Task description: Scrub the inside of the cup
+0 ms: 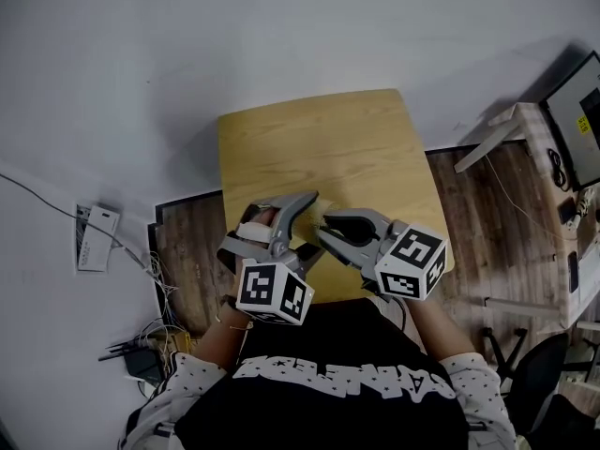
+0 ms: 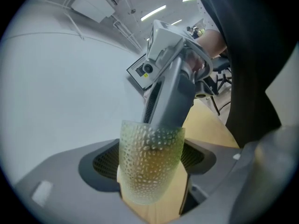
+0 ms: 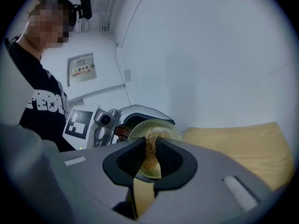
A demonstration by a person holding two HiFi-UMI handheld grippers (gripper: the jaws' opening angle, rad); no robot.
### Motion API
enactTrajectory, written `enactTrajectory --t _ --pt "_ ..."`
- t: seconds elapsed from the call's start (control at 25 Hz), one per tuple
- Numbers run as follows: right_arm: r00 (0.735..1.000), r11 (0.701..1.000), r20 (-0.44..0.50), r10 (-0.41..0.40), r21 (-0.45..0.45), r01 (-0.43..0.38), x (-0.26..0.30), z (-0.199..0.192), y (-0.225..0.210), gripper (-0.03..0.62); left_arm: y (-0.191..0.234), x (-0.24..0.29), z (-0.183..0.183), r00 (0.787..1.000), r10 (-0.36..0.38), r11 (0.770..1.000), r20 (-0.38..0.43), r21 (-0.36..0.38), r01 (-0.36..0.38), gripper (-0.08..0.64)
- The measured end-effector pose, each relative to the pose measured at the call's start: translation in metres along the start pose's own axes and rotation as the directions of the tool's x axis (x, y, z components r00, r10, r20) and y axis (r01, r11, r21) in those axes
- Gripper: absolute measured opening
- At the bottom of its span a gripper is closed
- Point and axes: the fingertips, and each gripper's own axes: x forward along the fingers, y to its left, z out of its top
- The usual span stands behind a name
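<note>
A clear, dimpled cup (image 2: 149, 167) is tilted and clamped between the jaws of my left gripper (image 2: 150, 181). Its round mouth (image 3: 161, 127) faces the right gripper view. My right gripper (image 3: 148, 171) is shut on a small golden-brown scrubber (image 3: 150, 155), and its tips reach into the cup's mouth. In the left gripper view the grey right gripper (image 2: 170, 97) enters the cup from above. In the head view the left gripper (image 1: 298, 216) and the right gripper (image 1: 330, 232) meet over the near edge of the wooden table (image 1: 319, 139); the cup is barely visible there.
The small table stands against a white wall. A power strip with tangled cables (image 1: 94, 237) lies on the floor at the left. A desk with a monitor (image 1: 581, 120) and a chair base (image 1: 525, 364) stand at the right.
</note>
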Motion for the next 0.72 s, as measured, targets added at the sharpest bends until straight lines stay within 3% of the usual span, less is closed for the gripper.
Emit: enactTrajectory --t 0.32,0.48,0.72 --pt "0.985 0.962 -0.168 0.034 -0.263 -0.078 0.003 -0.005 0.009 0.067 -0.004 -0.004 -0.001 0.998 -0.046 0.993 0.042 -0.105 0.050 0.387" --pt "0.978 0.934 -0.205 0.038 -0.340 -0.108 0.002 -0.007 0.012 0.067 -0.006 -0.004 0.001 0.996 -0.068 0.989 0.058 -0.127 0.075 0.387" --pt "0.957 0.845 -0.291 0.000 -0.512 -0.155 -0.001 -0.013 0.017 0.067 -0.014 -0.003 0.006 0.991 -0.110 0.983 0.079 -0.141 0.120 0.387"
